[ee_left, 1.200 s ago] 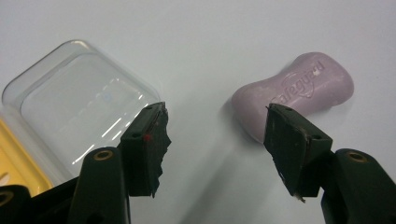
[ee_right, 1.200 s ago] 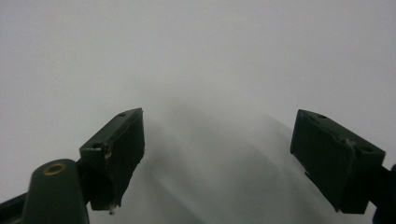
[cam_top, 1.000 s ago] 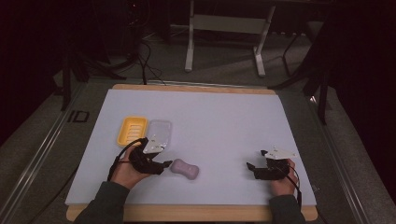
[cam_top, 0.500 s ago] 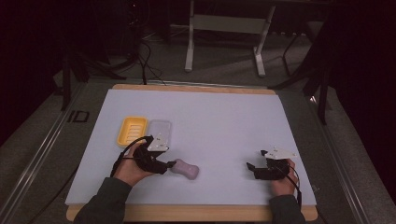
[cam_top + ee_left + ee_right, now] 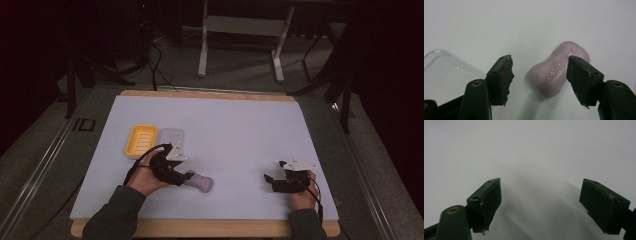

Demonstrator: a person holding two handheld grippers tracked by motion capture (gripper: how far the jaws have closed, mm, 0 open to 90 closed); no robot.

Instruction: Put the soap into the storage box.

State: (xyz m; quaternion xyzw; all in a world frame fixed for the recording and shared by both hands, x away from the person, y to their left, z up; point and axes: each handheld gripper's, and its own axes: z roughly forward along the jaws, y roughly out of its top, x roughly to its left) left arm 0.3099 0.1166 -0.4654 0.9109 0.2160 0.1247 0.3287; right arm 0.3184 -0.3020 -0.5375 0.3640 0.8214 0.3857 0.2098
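Left gripper view: the left tool (image 5: 537, 77), jaws just opened and holding nothing, should be centred across the soap's (image 5: 557, 70) waist before closing.

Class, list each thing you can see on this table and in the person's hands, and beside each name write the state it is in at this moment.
Pale purple waisted bar of soap: lying flat on the table, between the left jaws, not pressed.
Yellow ribbed plastic soap dish: empty, resting flat.
Clear plastic lid: off the dish, lying beside it.
Left gripper: open around the soap, jaws have just been opening.
Right gripper: open, holding nothing.
White table top: bare in the middle.
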